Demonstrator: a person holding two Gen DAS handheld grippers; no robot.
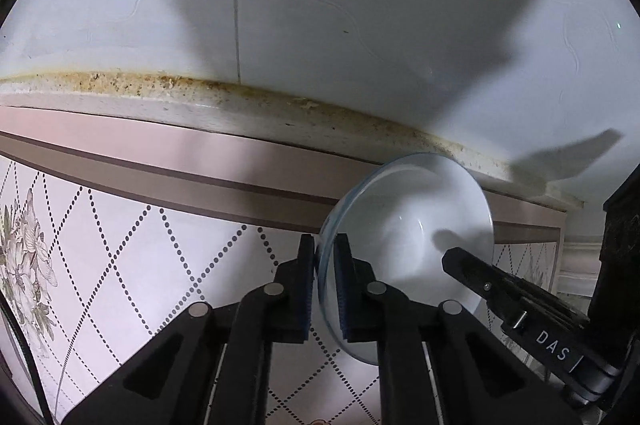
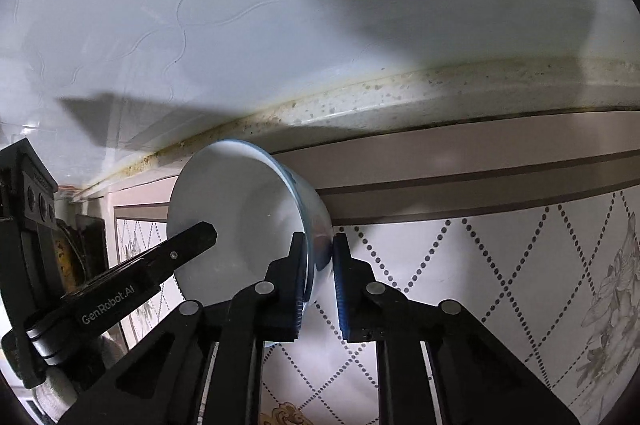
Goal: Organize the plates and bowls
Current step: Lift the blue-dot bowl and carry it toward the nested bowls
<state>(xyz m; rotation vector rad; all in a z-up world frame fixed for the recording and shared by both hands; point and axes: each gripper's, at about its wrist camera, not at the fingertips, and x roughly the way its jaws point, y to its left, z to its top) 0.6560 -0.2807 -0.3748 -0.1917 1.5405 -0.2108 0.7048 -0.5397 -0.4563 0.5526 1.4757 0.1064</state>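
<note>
Black linkage arms fill the bottom of both wrist views, and each ends in a pair of blue-padded fingers pinching the rim of a white bowl.

In the left wrist view the left claw (image 1: 325, 277) is clamped on the bowl (image 1: 416, 245) just right of centre. One pad sits on the outer side of the rim, the other inside. The bowl is held on edge, its open side turned toward the right of the frame, and its hollow shows nothing inside but a shadow. A black finger of the right claw (image 1: 472, 265) reaches in from the lower right and overlaps the bowl's interior.

In the right wrist view the right claw (image 2: 318, 273) grips the same kind of white bowl (image 2: 240, 225), left of centre, at the rim. The left pad is inside, the right pad against the outer wall, where a faint blue pattern shows. The bowl's mouth faces the left of the frame. A finger of the left claw (image 2: 188, 245) crosses in front of it from the lower left.

Behind the bowls runs a stained, speckled ledge (image 1: 200, 97), with a pale glossy surface (image 1: 360, 5) above it carrying broad shadows. Below the ledge is a brown band (image 1: 160, 165), then tiles (image 1: 140, 245) with dotted diamond lines and a flower print (image 1: 28, 249) at the left edge.
</note>
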